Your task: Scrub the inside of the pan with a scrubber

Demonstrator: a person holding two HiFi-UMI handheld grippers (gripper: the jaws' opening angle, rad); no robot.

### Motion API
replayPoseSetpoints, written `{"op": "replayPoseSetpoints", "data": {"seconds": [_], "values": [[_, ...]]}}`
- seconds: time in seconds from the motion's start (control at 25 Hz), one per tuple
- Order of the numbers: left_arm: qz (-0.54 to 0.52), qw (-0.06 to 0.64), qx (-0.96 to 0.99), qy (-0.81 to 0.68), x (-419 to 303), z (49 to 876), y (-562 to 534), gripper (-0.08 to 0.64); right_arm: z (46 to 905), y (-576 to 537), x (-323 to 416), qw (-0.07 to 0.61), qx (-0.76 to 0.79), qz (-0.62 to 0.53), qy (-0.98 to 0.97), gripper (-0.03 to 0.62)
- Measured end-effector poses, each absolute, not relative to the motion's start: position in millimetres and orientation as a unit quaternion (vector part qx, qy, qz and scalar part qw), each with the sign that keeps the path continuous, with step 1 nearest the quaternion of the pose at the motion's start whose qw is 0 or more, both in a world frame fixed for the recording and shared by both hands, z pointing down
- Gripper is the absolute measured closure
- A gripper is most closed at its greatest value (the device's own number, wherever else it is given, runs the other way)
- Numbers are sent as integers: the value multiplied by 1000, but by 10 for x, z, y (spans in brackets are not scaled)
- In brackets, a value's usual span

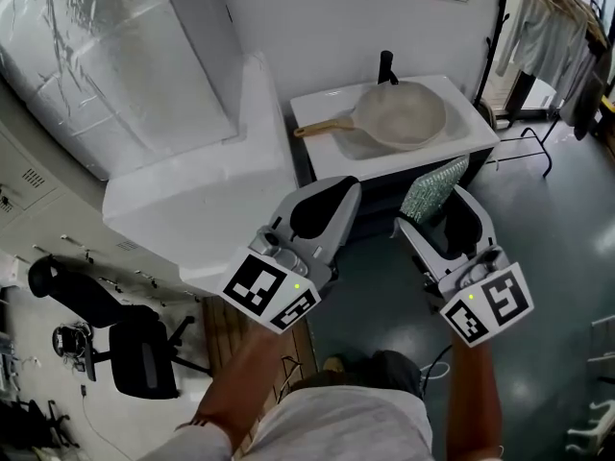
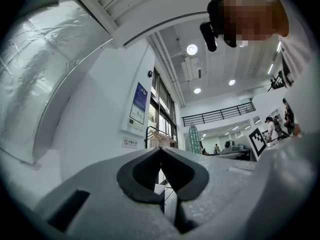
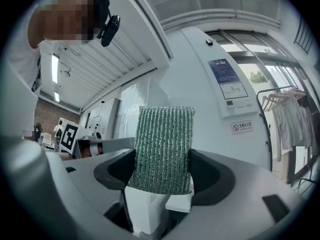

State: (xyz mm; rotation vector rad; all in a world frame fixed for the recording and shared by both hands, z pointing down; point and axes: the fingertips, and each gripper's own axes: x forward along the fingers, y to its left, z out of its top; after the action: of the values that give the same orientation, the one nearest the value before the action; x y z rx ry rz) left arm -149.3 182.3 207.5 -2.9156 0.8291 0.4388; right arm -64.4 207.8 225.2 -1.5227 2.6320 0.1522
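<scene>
- The pan (image 1: 404,113) lies bowl-up in a white sink (image 1: 479,123) against the far wall, its wooden handle (image 1: 322,128) pointing left. It is well apart from both of your grippers, so scrubbing has not begun.
- The green scrubber (image 1: 432,188) stands upright, clamped between the jaws of your right gripper (image 1: 437,214). Most of the pad sticks out past the fingertips, which probably gives you free face to press into the bowl.
- Your left gripper (image 1: 336,200) has its jaws closed on nothing. It hangs on the handle's side, likely the one to steady the pan.
- A black faucet (image 1: 387,65) rises just behind the pan's rim and may crowd strokes toward the back.
- A large wrapped white block (image 1: 144,75) stands just beside the sink's left end, leaving little room near the handle.
- Open floor lies between you and the sink.
- A clothes rack (image 1: 562,17) stands to the right and a black chair (image 1: 135,349) to the left, both well clear.
</scene>
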Motion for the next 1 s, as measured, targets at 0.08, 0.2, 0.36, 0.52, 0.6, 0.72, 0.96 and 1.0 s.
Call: {"op": "replayPoseSetpoints", "data": {"seconds": [0.08,0.2,0.36,0.52,0.6,0.72,0.96,1.0], "values": [[145,37,-952,269,-1502,2088,1782,545,2263,2042,-647,45,-502,49,863,253],[146,35,-952,267,-1521,2095,1709,545,2265,1964,-663,42,-503,49,862,253],[145,38,-951,271,-1491,2082,1571,545,2255,1821,-633,43,-499,52,864,253],[142,41,-949,279,-1382,2095,1399,545,2261,1632,-527,46,-490,56,869,253],[140,42,-947,284,-1311,2106,1287,545,2263,1507,-451,47,-486,56,871,253],[136,44,-945,293,-1170,2120,1094,545,2257,1304,-286,49,-480,56,874,253],[134,47,-938,315,-858,2122,656,545,2265,869,74,48,-464,57,883,253],[133,48,-937,319,-798,2117,592,545,2258,802,138,48,-461,57,884,253]]}}
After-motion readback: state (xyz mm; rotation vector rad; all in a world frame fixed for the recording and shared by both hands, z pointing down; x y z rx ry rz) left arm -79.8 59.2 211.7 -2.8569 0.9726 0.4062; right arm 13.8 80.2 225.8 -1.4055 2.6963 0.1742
